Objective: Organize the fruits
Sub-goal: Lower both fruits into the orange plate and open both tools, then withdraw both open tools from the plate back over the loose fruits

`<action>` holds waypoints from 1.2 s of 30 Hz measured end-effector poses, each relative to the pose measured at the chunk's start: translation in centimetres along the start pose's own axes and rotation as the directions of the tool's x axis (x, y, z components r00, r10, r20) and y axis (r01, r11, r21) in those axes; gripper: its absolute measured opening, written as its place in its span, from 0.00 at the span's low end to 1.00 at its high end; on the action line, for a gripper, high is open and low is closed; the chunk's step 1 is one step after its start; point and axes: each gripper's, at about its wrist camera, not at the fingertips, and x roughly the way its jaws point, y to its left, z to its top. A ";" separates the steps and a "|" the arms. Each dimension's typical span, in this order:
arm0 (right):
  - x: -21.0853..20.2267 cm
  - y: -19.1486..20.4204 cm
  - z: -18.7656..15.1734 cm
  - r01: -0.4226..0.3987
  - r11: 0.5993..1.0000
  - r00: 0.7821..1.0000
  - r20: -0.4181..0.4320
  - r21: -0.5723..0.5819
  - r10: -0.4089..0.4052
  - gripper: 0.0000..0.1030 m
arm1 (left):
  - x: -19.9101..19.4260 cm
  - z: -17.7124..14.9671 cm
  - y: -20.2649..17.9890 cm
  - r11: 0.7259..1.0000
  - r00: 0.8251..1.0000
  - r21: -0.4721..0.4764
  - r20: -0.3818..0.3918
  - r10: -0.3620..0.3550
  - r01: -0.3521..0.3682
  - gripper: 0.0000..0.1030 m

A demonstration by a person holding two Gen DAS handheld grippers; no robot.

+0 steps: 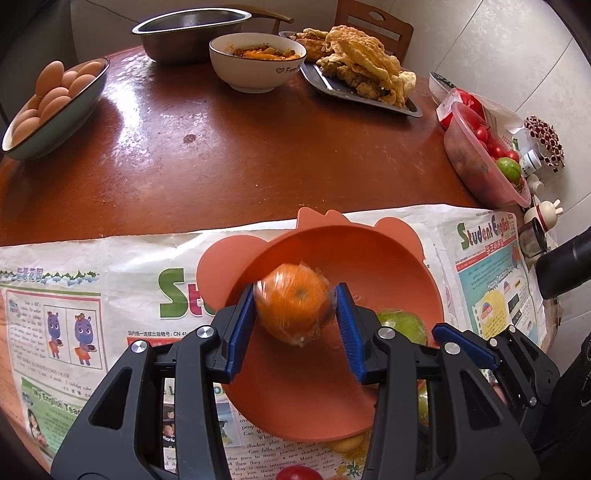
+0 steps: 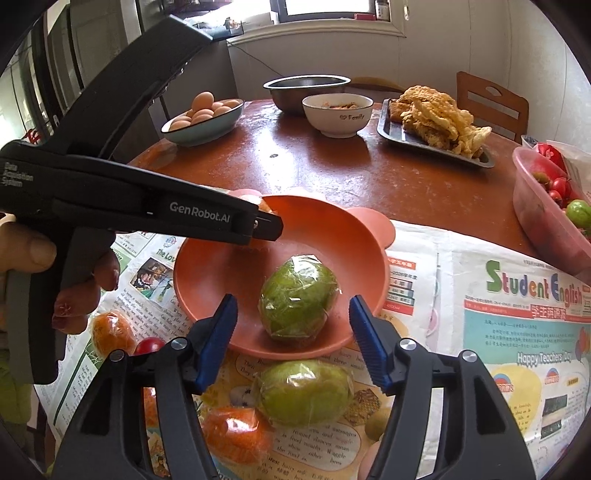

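My left gripper (image 1: 297,291) is shut on a plastic-wrapped orange (image 1: 291,306), held over the orange bowl (image 1: 369,251). A wrapped green fruit (image 2: 295,302) lies inside the bowl (image 2: 221,266). My right gripper (image 2: 291,300) stands open around it, with both blue pads apart from the fruit. In the right wrist view the left gripper's black body (image 2: 207,218) reaches over the bowl's far rim, hiding most of its orange. On the newspaper in front of the bowl lie another green fruit (image 2: 304,391), two wrapped oranges (image 2: 236,432) (image 2: 110,332) and a small red fruit (image 2: 147,345).
Newspaper (image 2: 517,332) covers the near part of the round wooden table (image 1: 221,166). Farther back stand an egg bowl (image 1: 55,107), a steel basin (image 1: 192,33), a white bowl (image 1: 258,62) and a tray of fried food (image 1: 362,77). A pink tub of tomatoes (image 2: 546,206) sits right.
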 end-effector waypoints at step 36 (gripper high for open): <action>-8.8 -2.7 -0.5 0.134 0.983 0.977 0.148 0.122 -0.151 0.92 | -12.1 -5.7 1.8 0.993 0.953 -0.078 0.282 0.107 -0.088 0.90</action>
